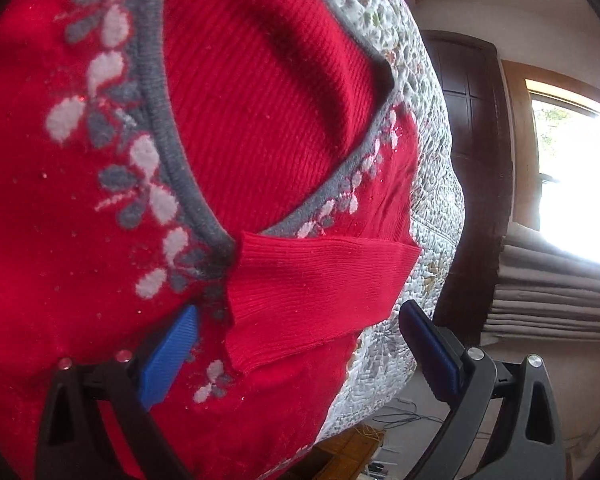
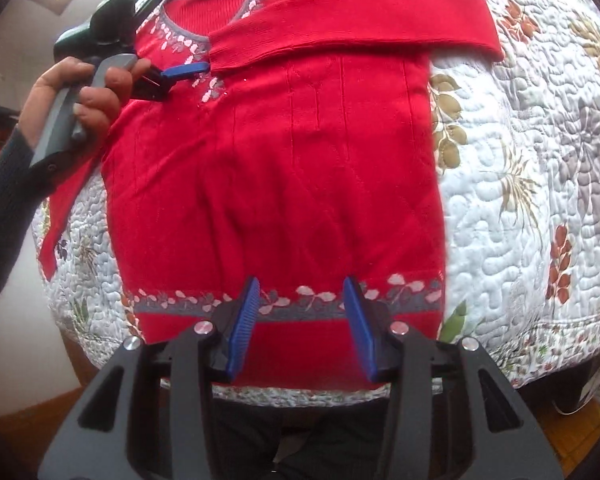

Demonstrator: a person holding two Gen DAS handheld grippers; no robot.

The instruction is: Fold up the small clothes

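Observation:
A red knit sweater [image 2: 284, 168] with a grey neckline and white leaf pattern lies flat, front up, on a quilted bedspread [image 2: 520, 200]. One sleeve [image 2: 364, 20] is folded across the chest, its cuff [image 1: 320, 292] ending beside the neckline [image 1: 168, 152]. The other sleeve [image 2: 60, 208] trails off the sweater's left side. My left gripper [image 1: 300, 356], held by a hand [image 2: 88, 92], hovers open at the collar with the cuff lying between its blue fingers [image 1: 168, 360]. My right gripper [image 2: 300, 332] stands open over the patterned hem [image 2: 324, 300], holding nothing.
The bedspread's edge [image 1: 432, 240] drops off close to the sweater's shoulder. Beyond it are a dark wooden door [image 1: 472, 120], a bright window [image 1: 572, 176] and folded curtains [image 1: 552, 304]. Cables [image 1: 404, 416] lie on the floor. Bare quilt spreads to the sweater's right.

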